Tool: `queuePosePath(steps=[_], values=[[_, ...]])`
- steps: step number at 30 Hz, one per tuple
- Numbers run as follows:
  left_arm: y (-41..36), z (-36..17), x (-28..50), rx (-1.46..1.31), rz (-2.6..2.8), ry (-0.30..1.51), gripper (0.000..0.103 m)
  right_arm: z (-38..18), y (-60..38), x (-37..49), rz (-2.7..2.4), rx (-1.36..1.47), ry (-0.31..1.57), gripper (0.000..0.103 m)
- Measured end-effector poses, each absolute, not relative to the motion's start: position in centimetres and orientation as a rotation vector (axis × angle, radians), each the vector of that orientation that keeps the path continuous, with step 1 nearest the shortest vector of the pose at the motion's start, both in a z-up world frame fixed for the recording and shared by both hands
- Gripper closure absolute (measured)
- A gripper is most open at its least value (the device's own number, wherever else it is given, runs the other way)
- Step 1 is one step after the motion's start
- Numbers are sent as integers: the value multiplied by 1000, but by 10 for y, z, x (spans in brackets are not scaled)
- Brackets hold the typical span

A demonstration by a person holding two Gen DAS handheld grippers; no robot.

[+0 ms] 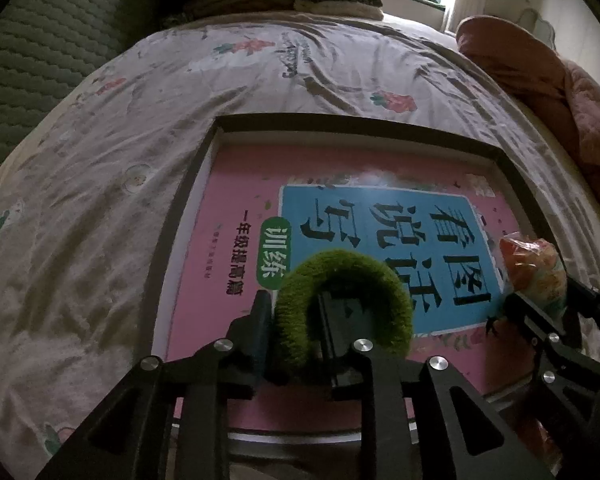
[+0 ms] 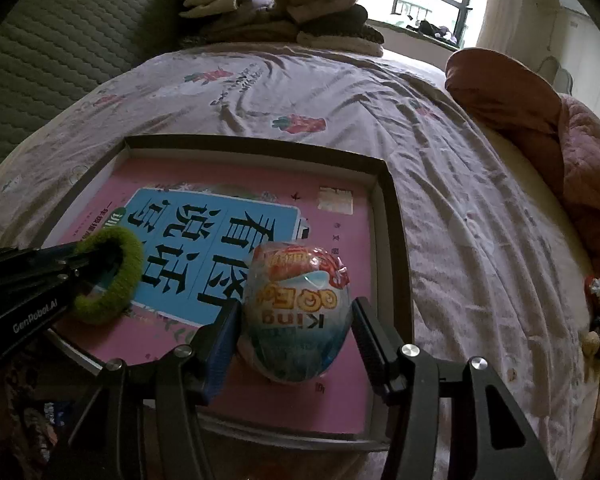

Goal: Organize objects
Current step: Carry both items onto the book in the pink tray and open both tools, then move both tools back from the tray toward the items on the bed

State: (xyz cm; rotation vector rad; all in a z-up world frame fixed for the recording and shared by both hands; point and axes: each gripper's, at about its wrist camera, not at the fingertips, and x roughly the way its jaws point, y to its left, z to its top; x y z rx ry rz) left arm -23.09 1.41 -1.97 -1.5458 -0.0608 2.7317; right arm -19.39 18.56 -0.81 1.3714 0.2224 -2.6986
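The shallow box (image 2: 384, 184) holds a pink book (image 2: 332, 248); left tongs (image 1: 296, 320) slackened around the green ring (image 1: 380, 280), right tongs (image 2: 296, 332) clasp the egg (image 2: 296, 320).

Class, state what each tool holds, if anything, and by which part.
Right tool: egg, clamped across its sides. Left tool: one side of the green ring sits between its fingers; grip unclear.

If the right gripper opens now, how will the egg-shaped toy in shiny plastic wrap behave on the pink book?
The foil-wrapped egg will probably roll, being rounded. Its glossy film looks slippery. The pink book looks flat, so nothing stops it.
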Motion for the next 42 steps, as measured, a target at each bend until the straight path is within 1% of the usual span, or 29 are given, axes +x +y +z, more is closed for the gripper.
queuePosePath(steps=[1,3,5,7,9,11,14,18,26,31,42], values=[[14,-19,-231,-1542,2729,-67,79,-8,186,-194,-2701,1376,219,47],[12,-16,-230,-1530,2725,-89,73,-7,188,-193,-2702,1383,216,47],[11,-12,-228,-1503,2728,-111,61,-7,188,-193,-2708,1383,214,47],[10,-7,-226,-1479,2732,-129,54,-5,188,-191,-2720,1375,219,47],[10,-3,-223,-1455,2735,-138,52,-3,188,-190,-2732,1360,218,47],[9,1,-220,-1436,2739,-148,47,0,188,-188,-2742,1343,222,47],[9,10,-214,-1388,2745,-153,42,7,187,-184,-2760,1307,221,44],[9,20,-205,-1335,2762,-152,41,16,184,-178,-2766,1263,230,43],[0,41,-187,-1266,2804,-135,40,37,184,-163,-2782,1172,190,43],[-8,56,-168,-1215,2834,-97,40,49,185,-153,-2793,1119,184,43],[-37,51,-142,-1223,2861,-119,40,65,181,-134,-2791,1027,189,42]])
